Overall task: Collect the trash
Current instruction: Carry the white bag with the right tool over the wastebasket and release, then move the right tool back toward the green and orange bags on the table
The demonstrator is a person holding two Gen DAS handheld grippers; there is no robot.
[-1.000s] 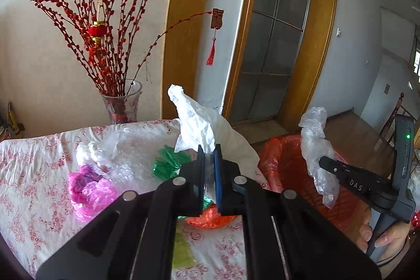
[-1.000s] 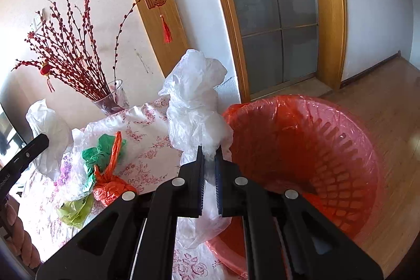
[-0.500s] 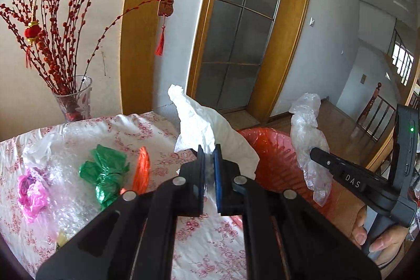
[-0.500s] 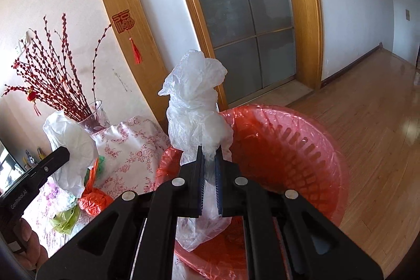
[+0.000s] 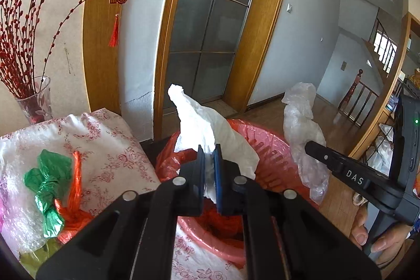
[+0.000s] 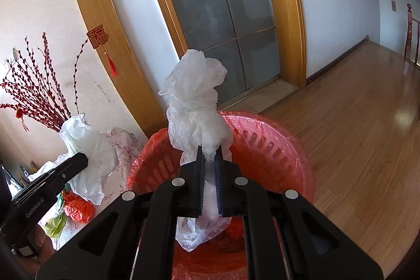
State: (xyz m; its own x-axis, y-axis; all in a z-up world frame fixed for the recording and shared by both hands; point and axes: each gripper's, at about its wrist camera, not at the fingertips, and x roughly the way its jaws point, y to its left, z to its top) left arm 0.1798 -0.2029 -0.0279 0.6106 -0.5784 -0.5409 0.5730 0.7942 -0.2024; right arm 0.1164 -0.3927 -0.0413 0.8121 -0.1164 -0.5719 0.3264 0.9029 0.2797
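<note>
Left hand-held gripper [image 5: 209,158] is clamped tight on a crumpled white bag [image 5: 210,127], pinched low down so most of it sticks up past the fingers. It's sitting just past the right edge of the counter [image 5: 110,138], over the near rim of the red basket [image 5: 262,138], which I'd guess is the whole point: get the bag over the opening before letting go.

On the counter to the left there's more to collect: a green wrapper [image 5: 48,183] and an orange bag [image 5: 74,204] lying together on some bubble wrap, near the front edge. Behind them at the back left corner stands a glass vase [image 5: 35,101] of red branches, not trash obviously.

The basket stands on the floor right against the counter's right edge, lined with a red bag, so stuff can go straight off the counter into it.

Right hand-held gripper [image 6: 209,158] is squeezed shut too, on a clear plastic bag [image 6: 197,106], held pretty much over the middle of the basket with its tail hanging down toward the inside. That one looks ready to drop. Left one probably needs to come a bit further over first.
</note>
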